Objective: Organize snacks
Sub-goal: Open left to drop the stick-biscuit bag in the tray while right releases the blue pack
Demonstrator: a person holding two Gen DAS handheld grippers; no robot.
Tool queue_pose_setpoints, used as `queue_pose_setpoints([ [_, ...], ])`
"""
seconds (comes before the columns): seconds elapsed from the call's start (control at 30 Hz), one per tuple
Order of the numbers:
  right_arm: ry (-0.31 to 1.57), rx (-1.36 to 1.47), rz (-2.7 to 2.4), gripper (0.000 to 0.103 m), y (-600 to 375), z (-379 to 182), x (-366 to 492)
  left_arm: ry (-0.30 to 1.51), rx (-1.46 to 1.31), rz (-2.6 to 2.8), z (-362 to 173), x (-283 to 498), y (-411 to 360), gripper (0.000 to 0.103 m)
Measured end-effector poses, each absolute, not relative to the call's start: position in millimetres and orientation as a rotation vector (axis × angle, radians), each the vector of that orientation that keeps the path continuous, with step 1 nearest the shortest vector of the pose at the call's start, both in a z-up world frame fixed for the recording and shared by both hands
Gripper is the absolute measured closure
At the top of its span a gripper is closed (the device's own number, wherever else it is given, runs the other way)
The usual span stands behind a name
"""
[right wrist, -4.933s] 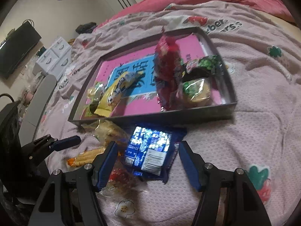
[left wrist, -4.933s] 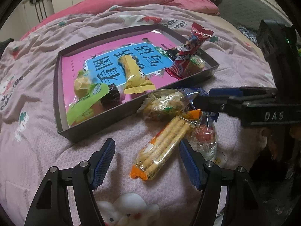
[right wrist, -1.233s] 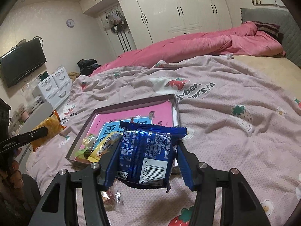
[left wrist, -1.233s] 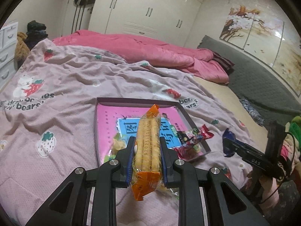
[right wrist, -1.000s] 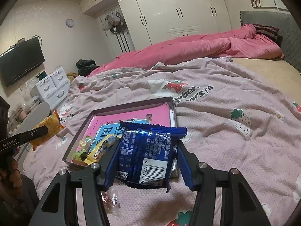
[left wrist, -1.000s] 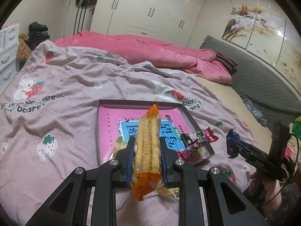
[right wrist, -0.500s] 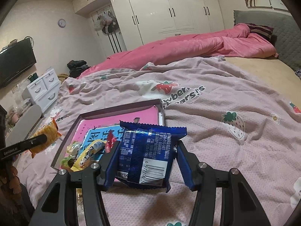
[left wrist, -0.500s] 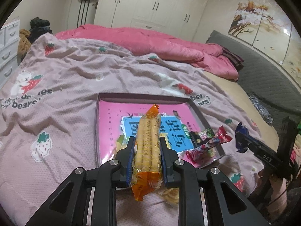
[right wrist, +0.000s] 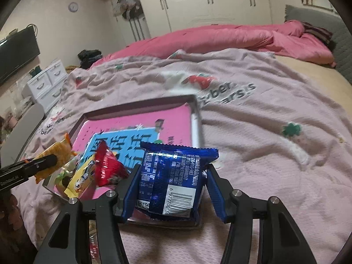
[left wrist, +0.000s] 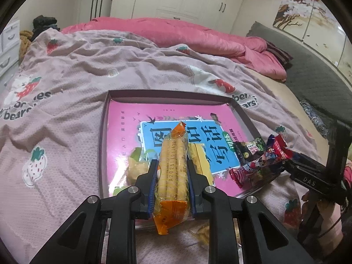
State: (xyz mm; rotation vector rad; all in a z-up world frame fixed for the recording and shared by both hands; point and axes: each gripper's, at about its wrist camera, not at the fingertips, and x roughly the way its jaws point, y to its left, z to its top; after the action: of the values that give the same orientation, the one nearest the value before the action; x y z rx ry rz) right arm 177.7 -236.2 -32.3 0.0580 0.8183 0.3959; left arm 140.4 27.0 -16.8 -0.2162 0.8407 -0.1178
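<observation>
In the left wrist view, the pink blanket [left wrist: 66,154] fills the left side, printed with strawberries and the word "bears" at the far left edge. At the centre lies the shallow dark-rimmed tray [left wrist: 101,145], its floor a bright pink sheet with a blue panel of large Chinese characters. At the lower centre the left gripper [left wrist: 172,182] is clamped tight on the wafer stick pack [left wrist: 172,176], a clear wrapper with orange ends showing pale yellow sticks, stamped "A20251101J524"; it hangs upright over the near edge of the tray. Just to its right in the tray is a yellow packet [left wrist: 201,162], then a small dark green packet [left wrist: 250,148], then a red wrapper [left wrist: 264,162] sticking up over the right rim. At the right edge the right gripper [left wrist: 290,167] shows as a black body marked "DAS". In the right wrist view, the same orange-ended pack [right wrist: 55,160] sits at the left, pinched by a black finger. At the lower centre the right gripper [right wrist: 170,189] squeezes the blue packet [right wrist: 173,180], a glossy dark blue foil pouch with a crimped top, white print, a barcode starting "6 977700" and a QR code, held above the tray's near right corner.
</observation>
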Motion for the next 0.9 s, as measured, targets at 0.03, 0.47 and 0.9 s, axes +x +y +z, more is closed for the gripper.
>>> queue_pose_setpoints([
  [0.03, 0.822, 0.053, 0.401, 0.046, -234, -34, 178, 0.844, -0.216, -0.118, -18, 141, 27, 0.079],
  [0.47, 0.825, 0.047, 0.411, 0.045, -227, -38, 179, 0.860, -0.242, -0.125, -28, 148, 29, 0.078],
  [0.9, 0.777, 0.081, 0.381, 0.041, -239, -23, 176, 0.849, -0.246, -0.101, -24, 146, 34, 0.060],
])
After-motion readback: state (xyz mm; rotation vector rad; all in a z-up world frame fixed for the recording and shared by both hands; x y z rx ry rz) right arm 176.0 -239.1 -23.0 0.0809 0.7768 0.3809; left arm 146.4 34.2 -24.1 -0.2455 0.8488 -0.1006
